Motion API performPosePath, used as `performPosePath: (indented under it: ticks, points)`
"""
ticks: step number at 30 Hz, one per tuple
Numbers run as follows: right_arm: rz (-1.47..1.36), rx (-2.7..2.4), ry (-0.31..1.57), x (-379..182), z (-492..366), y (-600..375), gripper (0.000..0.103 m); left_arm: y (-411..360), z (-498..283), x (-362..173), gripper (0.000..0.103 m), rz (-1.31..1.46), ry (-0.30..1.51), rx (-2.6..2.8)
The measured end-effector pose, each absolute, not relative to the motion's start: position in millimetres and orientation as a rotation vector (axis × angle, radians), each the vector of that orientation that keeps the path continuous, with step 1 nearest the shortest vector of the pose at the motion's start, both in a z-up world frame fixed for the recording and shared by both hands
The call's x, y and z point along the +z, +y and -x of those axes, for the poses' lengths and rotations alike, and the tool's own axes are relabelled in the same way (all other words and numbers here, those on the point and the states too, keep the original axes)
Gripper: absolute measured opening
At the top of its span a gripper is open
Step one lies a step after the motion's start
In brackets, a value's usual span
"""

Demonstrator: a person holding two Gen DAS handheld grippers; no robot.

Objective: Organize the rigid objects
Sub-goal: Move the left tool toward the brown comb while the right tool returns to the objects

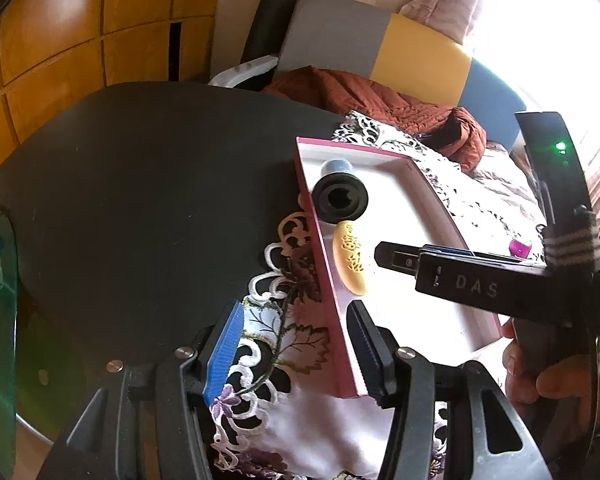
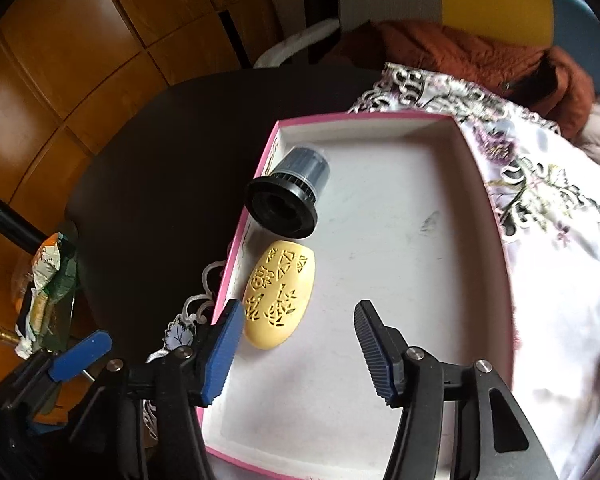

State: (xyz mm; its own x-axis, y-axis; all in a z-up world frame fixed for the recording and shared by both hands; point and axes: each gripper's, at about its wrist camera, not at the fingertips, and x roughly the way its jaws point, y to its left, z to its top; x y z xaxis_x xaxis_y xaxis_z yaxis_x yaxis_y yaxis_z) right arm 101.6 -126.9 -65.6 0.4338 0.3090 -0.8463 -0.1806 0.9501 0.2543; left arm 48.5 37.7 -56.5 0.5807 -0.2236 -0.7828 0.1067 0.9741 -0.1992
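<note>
Your right gripper (image 2: pixel 296 344) stands open, empty, above the pink box (image 2: pixel 380 117); yellow case (image 2: pixel 279 300) lies by its 9 o'clock wall, below the black cap (image 2: pixel 286 204), likely just placed. Left gripper (image 1: pixel 294 354) half-open, straddling the wall, steadying.

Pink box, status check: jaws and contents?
Left gripper straddles pink box wall. Right gripper open, empty. Yellow oval, black cap inside. Nothing blocking.

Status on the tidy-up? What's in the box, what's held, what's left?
Done: black cap and yellow oval lie in the pink box along its left wall. In hand: nothing. The right gripper is open over the box floor beside the oval; the left gripper straddles the box's left wall, open. Left: a small purple item right of the box, possibly.
</note>
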Motion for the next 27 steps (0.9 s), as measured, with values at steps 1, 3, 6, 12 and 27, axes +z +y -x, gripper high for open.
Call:
performPosePath:
  ticks: [1, 3, 6, 12, 27]
  points:
    - [-0.125, 0.301, 1.07, -64, -100, -128, 0.059, 36, -48, -55, 0.054, 0.132, 0.931, -0.196]
    - [-0.107, 0.288, 1.044, -60, -93, -131, 0.061, 33, -47, -53, 0.054, 0.123, 0.926, -0.203]
    - [-0.084, 0.269, 1.01, -56, -90, -134, 0.065, 28, -44, -50, 0.054, 0.105, 0.92, -0.214]
    - [-0.069, 0.229, 0.956, -44, -78, -154, 0.071, 18, -40, -46, 0.054, 0.079, 0.919, -0.237]
    - [-0.192, -0.071, 0.876, -11, -43, -312, 0.076, -21, -40, -49, 0.054, 0.069, 0.973, -0.36]
